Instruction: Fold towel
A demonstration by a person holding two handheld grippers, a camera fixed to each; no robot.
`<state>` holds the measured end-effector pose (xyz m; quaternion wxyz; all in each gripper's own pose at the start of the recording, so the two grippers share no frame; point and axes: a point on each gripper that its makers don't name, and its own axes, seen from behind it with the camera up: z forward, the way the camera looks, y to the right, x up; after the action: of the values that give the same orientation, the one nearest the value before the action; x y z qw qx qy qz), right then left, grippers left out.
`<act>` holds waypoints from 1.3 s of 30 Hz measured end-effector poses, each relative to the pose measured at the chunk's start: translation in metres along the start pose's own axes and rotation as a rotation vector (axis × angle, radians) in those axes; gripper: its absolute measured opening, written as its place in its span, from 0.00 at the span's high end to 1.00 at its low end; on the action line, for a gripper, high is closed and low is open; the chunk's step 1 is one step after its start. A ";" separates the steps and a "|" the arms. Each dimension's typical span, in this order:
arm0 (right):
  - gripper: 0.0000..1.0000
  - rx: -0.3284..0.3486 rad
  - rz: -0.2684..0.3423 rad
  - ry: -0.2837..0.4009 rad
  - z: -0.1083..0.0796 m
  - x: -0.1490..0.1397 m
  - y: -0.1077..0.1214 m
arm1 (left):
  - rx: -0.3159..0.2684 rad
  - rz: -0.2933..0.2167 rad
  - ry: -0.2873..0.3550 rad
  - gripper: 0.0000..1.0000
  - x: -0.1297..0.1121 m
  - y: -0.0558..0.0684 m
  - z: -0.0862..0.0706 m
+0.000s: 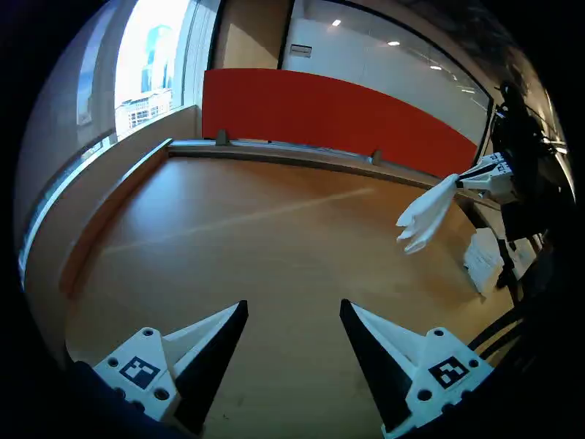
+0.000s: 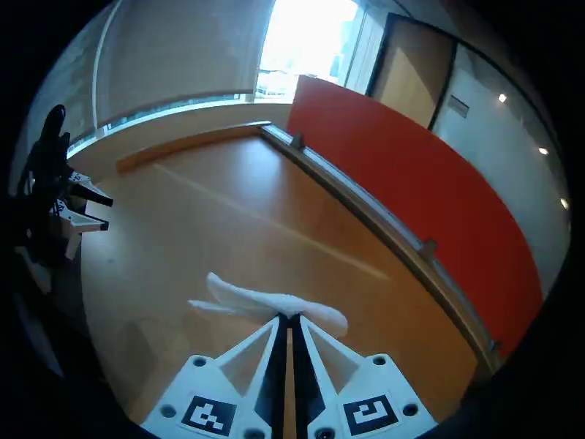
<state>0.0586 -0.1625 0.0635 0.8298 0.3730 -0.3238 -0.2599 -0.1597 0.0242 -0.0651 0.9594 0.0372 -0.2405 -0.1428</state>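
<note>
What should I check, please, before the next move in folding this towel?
1. The right claw is shut on the towel: ok.
2. The left claw is open and holds nothing: ok.
3. The towel lies spread flat on the table: not ok, it hangs bunched.
4. A free corner to grab is findable: cannot tell.
5. The claws are well apart: ok.

I'm working in an office: a long wooden desk [image 1: 278, 241], a red divider panel [image 1: 329, 110] along its far edge, a glass partition [image 1: 380, 62] beyond the desk, and a city-view window [image 1: 150, 66] at its end.
</note>
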 end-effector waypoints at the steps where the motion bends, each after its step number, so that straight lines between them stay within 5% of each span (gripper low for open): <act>1: 0.96 -0.005 0.002 -0.003 -0.003 -0.003 0.006 | 0.000 0.002 0.000 0.06 0.000 0.001 0.001; 26: 0.96 -0.167 0.086 -0.095 -0.100 -0.099 0.157 | 0.000 0.044 -0.021 0.06 0.007 0.042 0.013; 39: 0.96 -0.223 0.128 -0.130 -0.135 -0.144 0.204 | 0.001 0.071 -0.022 0.06 0.013 0.064 0.017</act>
<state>0.1017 0.1147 0.1053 0.8582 0.2396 -0.3689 -0.2644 -0.1405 0.0812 -0.0350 0.9611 0.0274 -0.2523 -0.1090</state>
